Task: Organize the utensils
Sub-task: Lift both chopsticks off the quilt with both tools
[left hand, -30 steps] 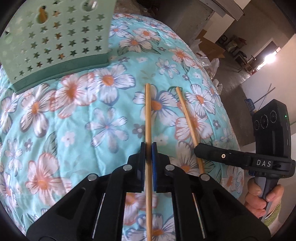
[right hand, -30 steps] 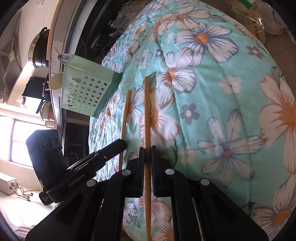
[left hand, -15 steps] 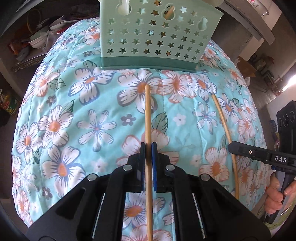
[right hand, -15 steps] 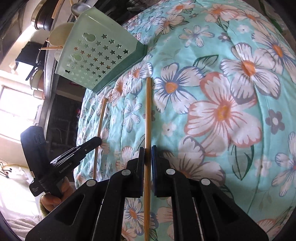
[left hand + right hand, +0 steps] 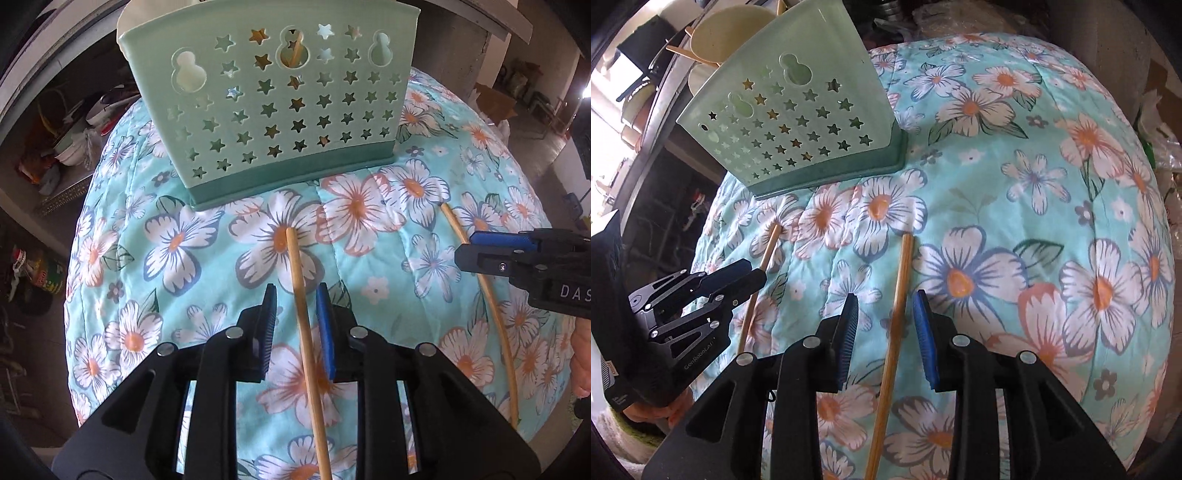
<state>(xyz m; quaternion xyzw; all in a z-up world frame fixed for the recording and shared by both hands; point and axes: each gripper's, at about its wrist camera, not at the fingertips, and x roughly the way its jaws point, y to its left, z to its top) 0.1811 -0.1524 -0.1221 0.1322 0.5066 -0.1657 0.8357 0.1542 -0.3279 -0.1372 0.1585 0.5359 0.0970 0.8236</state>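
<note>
Floral quilt (image 5: 207, 332), green star-holed basket (image 5: 280, 110), chopstick (image 5: 293, 51) inside

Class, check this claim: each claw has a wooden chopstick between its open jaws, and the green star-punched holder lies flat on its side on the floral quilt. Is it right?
Not quite. The holder stands upright on the quilt, as the left wrist view shows. The rest holds: a chopstick lies between each claw's open jaws.
</note>
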